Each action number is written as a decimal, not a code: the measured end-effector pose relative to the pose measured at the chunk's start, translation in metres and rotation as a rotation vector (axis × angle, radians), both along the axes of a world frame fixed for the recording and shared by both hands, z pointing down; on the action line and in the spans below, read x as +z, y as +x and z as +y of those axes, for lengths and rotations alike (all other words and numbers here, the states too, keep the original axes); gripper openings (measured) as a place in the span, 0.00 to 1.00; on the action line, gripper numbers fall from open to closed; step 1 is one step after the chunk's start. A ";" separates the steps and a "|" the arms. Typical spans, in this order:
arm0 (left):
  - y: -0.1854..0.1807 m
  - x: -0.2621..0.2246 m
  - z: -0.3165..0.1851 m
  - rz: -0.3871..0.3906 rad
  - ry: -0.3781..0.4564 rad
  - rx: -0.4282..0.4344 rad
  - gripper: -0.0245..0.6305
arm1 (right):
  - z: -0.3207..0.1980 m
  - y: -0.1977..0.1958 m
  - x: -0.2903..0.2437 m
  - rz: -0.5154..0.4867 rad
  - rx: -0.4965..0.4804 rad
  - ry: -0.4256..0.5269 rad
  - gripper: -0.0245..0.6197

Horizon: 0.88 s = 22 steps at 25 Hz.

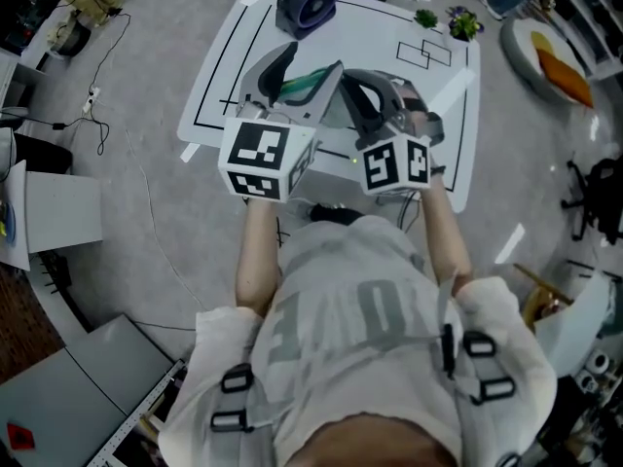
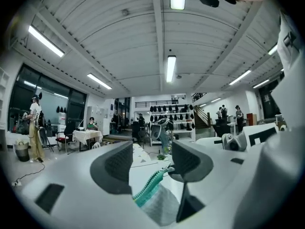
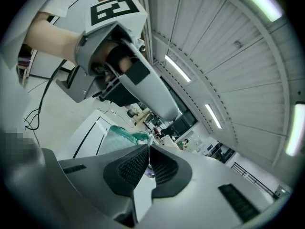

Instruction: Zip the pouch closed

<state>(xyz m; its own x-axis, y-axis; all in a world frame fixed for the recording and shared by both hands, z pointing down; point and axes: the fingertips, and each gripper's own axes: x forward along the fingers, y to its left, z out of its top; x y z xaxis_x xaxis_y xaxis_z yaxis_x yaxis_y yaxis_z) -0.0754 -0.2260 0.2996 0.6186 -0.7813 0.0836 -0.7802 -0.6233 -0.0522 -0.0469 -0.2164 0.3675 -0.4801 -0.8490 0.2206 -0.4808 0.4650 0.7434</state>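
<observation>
Two marker cubes (image 1: 263,156) and the grey gripper bodies beneath them cover most of the work in the head view, so only a strip of teal shows between them. Beyond them lies a white table (image 1: 219,66) marked with black lines. A dark round fan (image 1: 307,3) stands at its far edge and two small green plants (image 1: 425,17) near the far right corner. Cables (image 1: 97,95) trail over the grey floor to the left.

The pouch (image 2: 159,208) is held off the table between the two tools. Its long axis runs from one gripper across to the other, and the teal zipper (image 2: 148,187) lies along its upper edge. What the pouch contains cannot be told.

The left gripper (image 2: 151,149) has its jaws standing apart, with the grey pouch fabric filling the gap from pad to pad low down. It grips that end of the pouch. The right gripper (image 3: 148,151) has its jaws drawn almost together, pinching the thin zipper pull (image 3: 149,168). The pouch's teal edge lies just beyond the right jaw tips.
</observation>
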 end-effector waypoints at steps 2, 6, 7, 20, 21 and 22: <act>0.001 0.007 0.001 -0.011 -0.031 0.014 0.41 | 0.003 -0.004 0.004 0.040 -0.023 0.013 0.06; 0.000 0.029 0.006 -0.009 -0.114 0.025 0.41 | 0.010 -0.010 0.012 0.094 -0.060 0.034 0.06; -0.001 0.035 0.007 -0.016 -0.125 0.020 0.41 | 0.012 -0.011 0.014 0.107 -0.072 0.034 0.06; 0.006 0.054 0.013 0.080 -0.276 0.242 0.29 | 0.027 -0.019 0.025 0.196 -0.191 0.041 0.06; 0.008 0.057 0.013 0.112 -0.316 0.256 0.29 | 0.027 -0.019 0.025 0.197 -0.191 0.041 0.06; 0.009 0.060 0.012 0.146 -0.354 0.264 0.29 | 0.027 -0.019 0.025 0.198 -0.190 0.041 0.06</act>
